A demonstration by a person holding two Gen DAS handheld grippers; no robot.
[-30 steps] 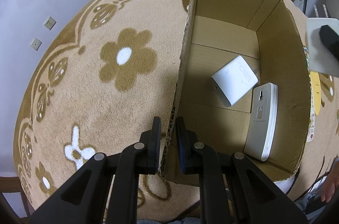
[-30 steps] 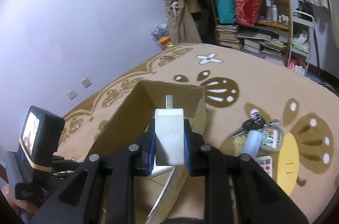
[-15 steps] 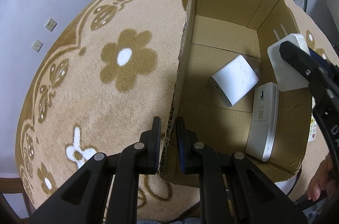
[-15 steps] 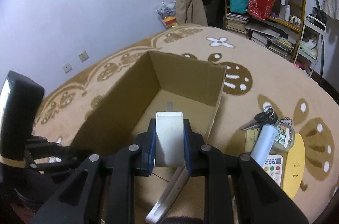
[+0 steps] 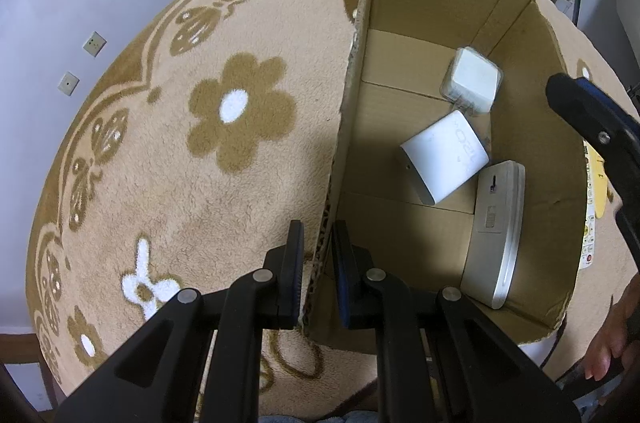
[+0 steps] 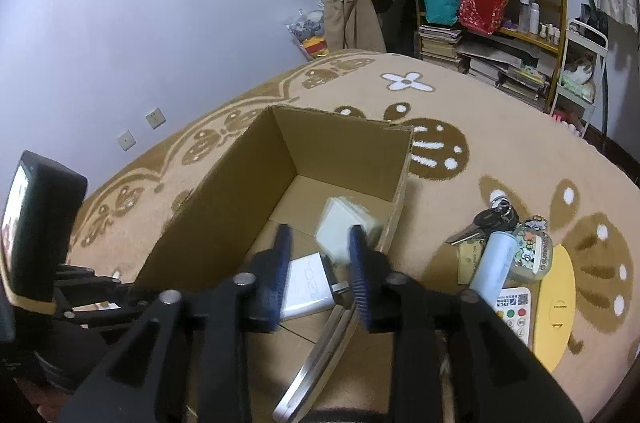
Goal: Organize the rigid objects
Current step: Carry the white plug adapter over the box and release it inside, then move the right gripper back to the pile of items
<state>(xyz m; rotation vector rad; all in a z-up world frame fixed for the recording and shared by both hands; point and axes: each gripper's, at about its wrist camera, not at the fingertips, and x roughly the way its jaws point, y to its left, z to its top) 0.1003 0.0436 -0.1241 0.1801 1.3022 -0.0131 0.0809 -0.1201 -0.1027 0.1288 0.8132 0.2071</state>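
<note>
Fuzzy pile everywhere: the rug (image 5: pixel 168 183) is soft, matt cloth, tan with brown flowers. On it, the box (image 5: pixel 520 127) is plain brown cardboard, dull, its torn edge at seven o'clock showing rough corrugation. Inside, the charger (image 5: pixel 444 159) looks like smooth white plastic with a faint sheen, the plug block (image 5: pixel 474 79) at twelve o'clock from it the same smooth white. The flat device (image 5: pixel 498 227) at four o'clock shows a satin, silvery rim. Both tools, left tool (image 5: pixel 317 263) and right tool (image 6: pixel 320 263), are matt black plastic with ribbed blue pads (image 6: pixel 360 283) and small shiny metal rivets.
</note>
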